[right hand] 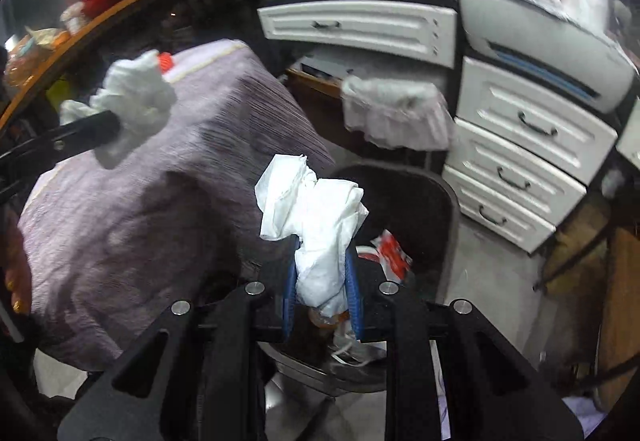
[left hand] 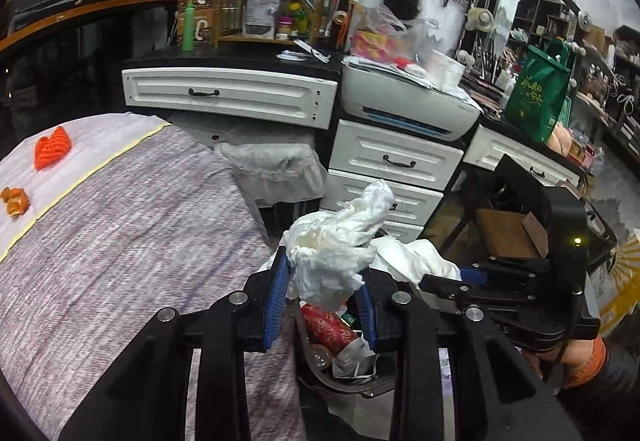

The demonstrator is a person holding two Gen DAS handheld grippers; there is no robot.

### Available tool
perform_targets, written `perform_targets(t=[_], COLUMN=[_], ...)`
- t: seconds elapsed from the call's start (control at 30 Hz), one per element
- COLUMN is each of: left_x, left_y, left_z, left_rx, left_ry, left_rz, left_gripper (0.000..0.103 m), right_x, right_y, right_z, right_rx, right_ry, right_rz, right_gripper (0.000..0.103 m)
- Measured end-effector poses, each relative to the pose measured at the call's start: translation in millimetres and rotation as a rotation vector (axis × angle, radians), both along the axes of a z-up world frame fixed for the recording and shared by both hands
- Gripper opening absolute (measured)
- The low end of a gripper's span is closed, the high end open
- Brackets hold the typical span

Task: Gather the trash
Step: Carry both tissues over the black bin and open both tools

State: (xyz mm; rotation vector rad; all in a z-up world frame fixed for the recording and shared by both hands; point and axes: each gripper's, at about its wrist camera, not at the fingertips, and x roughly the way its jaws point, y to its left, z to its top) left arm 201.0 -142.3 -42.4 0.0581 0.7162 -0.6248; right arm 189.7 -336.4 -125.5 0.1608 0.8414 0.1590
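Bedspread (left hand: 120, 241) in striped purple lies left of the dark trash bin (right hand: 436, 201), where a red wrapper (right hand: 394, 253) sits. Above the bin, the left gripper (left hand: 324, 293) clenches a crumpled white tissue (left hand: 340, 245), its long axis running up and rightward. Beside it, the right gripper (right hand: 320, 277) clamps another white tissue wad (right hand: 316, 225) standing roughly upright.

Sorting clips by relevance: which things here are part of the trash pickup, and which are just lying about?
Part of the job:
left gripper clamping a crumpled tissue
right gripper clamping another white wad
dark trash bin below
orange peel scraps on the table

Lying about:
printer
white drawers
green bag
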Motion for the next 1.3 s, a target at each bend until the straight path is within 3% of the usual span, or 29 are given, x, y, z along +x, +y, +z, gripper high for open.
perform_targets(t=[0.2,0.27,0.33,0.4,0.57,1.3], left_x=[-2,-3,-3,-5,-6,2], left_y=[-20,-25,-31,-35,-51,-104], left_z=[-12,-16,-19,-23,-36,-99], left_rx=[0.008,0.015,0.019,0.019,0.034,0.145], left_ry=[0.027,0.030,0.039,0.048,0.077,0.201], left_rz=[-0.021,-0.025,-0.032,-0.039,-0.060,-0.113], left_gripper=[0.031,0.031,0.031,0.031,0.031,0.032], right_x=[5,7,10,8,6,-29], right_y=[-13,-18,-23,-29,-41,-81], right_z=[-29,-41,-52,-57,-52,25], right_rx=[0.047,0.066,0.084,0.092,0.095,0.056], right_ry=[0.059,0.082,0.106,0.106,0.094,-0.119], right_rz=[-0.046,-0.064,-0.087,-0.120,-0.157,-0.299], right_gripper=[0.024,0.032,0.060,0.069,0.071,0.084])
